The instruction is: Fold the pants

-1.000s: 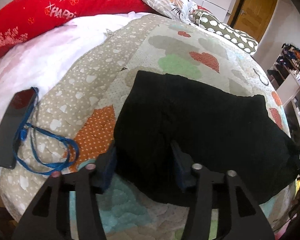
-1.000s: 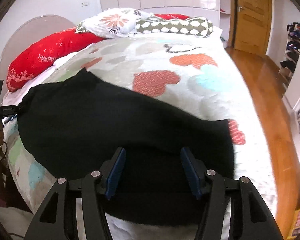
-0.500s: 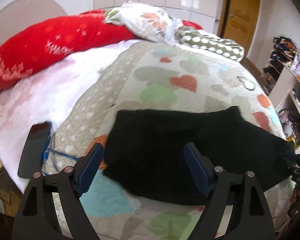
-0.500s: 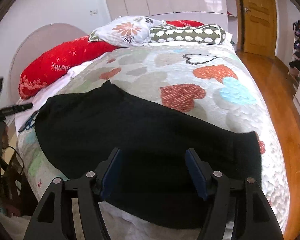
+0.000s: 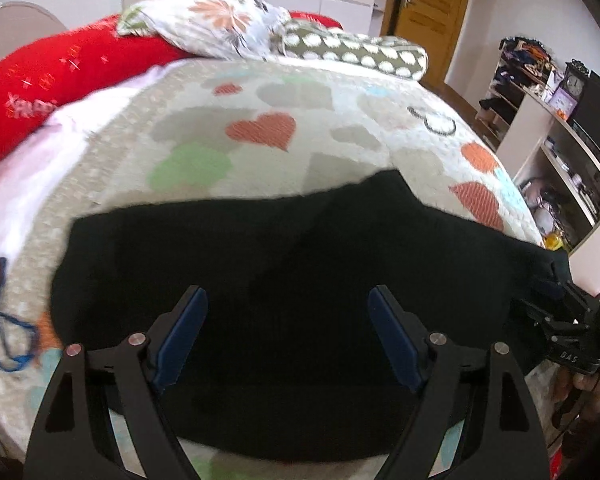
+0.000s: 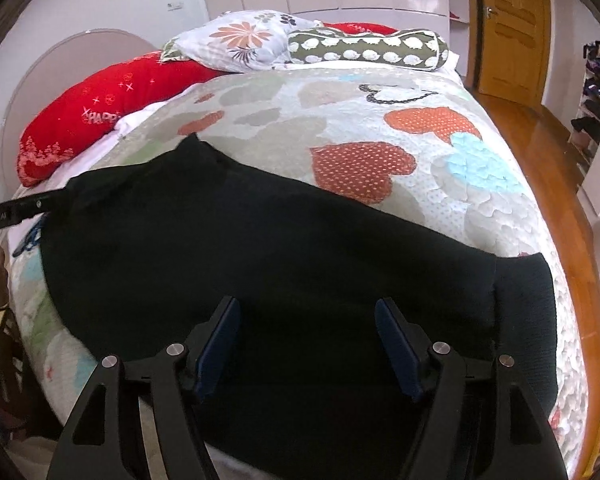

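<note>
Black pants (image 5: 284, 264) lie folded flat across the near end of a bed with a heart-patterned quilt (image 5: 260, 128); they also show in the right wrist view (image 6: 300, 256). My left gripper (image 5: 287, 308) is open and empty, hovering above the pants near their left part. My right gripper (image 6: 307, 320) is open and empty above the pants' near edge. The right gripper's body (image 5: 572, 332) shows at the right edge of the left wrist view, and the left gripper's body (image 6: 16, 212) shows at the left edge of the right wrist view.
A red pillow (image 6: 100, 100), a floral pillow (image 6: 240, 40) and a green spotted bolster (image 6: 364, 50) lie at the head of the bed. A blue cord (image 5: 8, 340) lies at the bed's left edge. Shelves (image 5: 560, 128) and a wooden door (image 6: 508, 28) stand to the right.
Both grippers have pulled back and risen from the pants. The left gripper has opened wide and let go of the pants' near-left edge. The pants stay flat on the quilt.
</note>
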